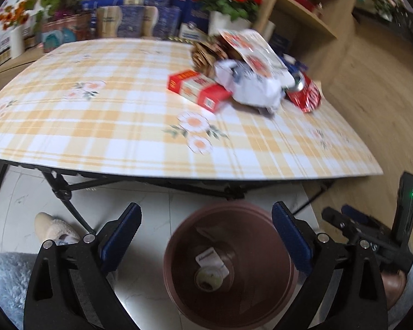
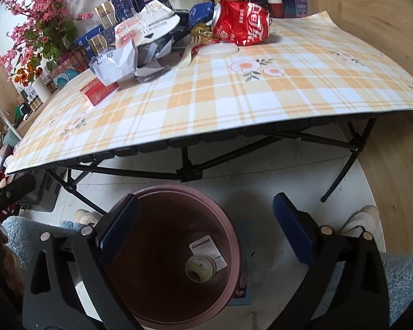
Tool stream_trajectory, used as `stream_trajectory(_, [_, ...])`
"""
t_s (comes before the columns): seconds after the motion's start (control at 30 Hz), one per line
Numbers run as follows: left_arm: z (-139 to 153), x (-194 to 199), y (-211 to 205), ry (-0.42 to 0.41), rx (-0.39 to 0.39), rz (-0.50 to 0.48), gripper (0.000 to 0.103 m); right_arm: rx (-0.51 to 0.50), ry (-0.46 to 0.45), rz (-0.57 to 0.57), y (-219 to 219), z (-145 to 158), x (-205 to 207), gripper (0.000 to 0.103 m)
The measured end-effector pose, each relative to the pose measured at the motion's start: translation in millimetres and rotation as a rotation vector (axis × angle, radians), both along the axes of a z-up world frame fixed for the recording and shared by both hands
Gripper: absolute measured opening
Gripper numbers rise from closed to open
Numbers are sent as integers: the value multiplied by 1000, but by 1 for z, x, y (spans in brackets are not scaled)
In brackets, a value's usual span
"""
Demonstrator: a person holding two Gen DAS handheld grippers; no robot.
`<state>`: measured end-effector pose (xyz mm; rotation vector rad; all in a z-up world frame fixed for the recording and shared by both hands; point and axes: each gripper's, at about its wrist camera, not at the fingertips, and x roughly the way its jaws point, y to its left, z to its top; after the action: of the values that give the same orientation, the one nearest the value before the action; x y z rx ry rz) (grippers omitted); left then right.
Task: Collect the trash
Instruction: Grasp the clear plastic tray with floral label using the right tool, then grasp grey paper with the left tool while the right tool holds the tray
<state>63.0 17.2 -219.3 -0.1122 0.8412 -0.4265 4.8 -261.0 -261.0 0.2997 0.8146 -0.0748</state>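
Bin (image 1: 179, 247) sits beneath your left gripper (image 1: 206, 220), tongs apart, empty. Your right gripper (image 2: 206, 217) gapes too; trash pile (image 1: 250, 82) waits on the table (image 1: 96, 126)

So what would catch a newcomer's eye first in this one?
Likely the trash pile on the table's far side, led by the crushed red can beside crumpled white paper. Then the brown bin on the floor below the near edge, with both open grippers over it.

Folding table (image 1: 102, 126) with orange plaid floral cloth, bearing red carton (image 1: 198, 89), crumpled white paper (image 1: 253, 88), crushed red can (image 2: 241, 23), possibly a white lid (image 2: 217, 50), brown bin (image 2: 179, 258) on white floor (image 2: 275, 187)
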Motion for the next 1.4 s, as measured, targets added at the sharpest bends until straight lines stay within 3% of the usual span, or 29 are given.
stream_trajectory(0.3, [9,-1,11,-59,-24,39,94,-51,-102,69,3,47,18,97])
stream_trajectory(0.5, [25,1,16,-208,43,81,95,-153,-222,150,9,106,72,97])
stream_trajectory(0.7, [25,18,34,-213,28,165,95,-215,-347,247,24,149,141,97])
stream_trajectory(1.07, [19,41,39,-179,-26,191,95,-281,-229,291,48,127,252,77])
stream_trajectory(1.2, [15,47,42,-152,-41,203,95,-272,-187,274,48,116,267,73])
stream_trajectory(1.27, [13,49,43,-140,-47,208,95,-270,-166,273,49,112,271,62])
stream_trajectory(1.4, [13,51,41,-133,-45,203,95,-250,-181,281,48,117,265,59])
